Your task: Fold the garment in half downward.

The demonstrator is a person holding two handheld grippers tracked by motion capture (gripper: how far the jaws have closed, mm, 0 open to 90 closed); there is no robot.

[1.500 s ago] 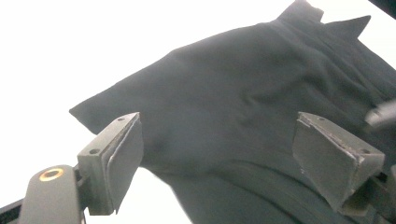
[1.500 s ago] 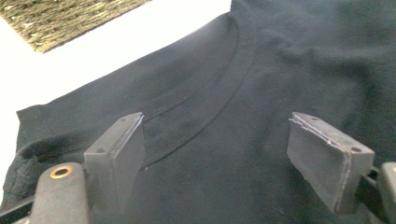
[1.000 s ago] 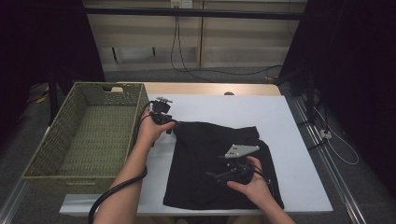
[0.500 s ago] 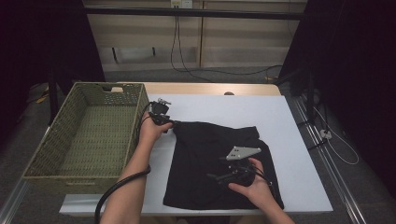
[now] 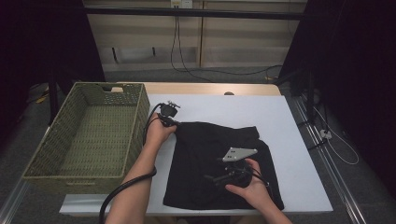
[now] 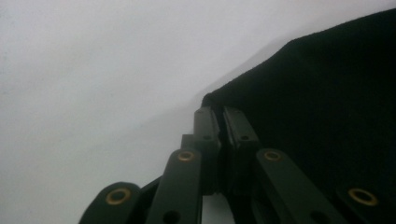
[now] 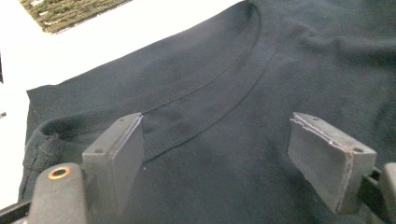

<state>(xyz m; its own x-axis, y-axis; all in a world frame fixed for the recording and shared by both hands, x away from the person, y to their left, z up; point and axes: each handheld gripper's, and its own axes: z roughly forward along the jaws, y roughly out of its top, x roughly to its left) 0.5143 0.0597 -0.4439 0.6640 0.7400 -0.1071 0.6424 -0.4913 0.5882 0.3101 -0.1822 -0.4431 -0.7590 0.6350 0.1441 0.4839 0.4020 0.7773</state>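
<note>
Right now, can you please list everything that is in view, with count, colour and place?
Garment: one, black, lying flat on the table, right of the basket; a round neckline seam shows in the right gripper view.
Basket: one, green woven, at the table's left side.
Table: one, white top.
Cables: several, dark, on the floor behind the table.
Left gripper: one, black, jaws closed on the garment's far left corner.
Right gripper: one, black with grey plate, jaws wide open over the garment's near part.
Hands: two, one on each gripper.
</note>
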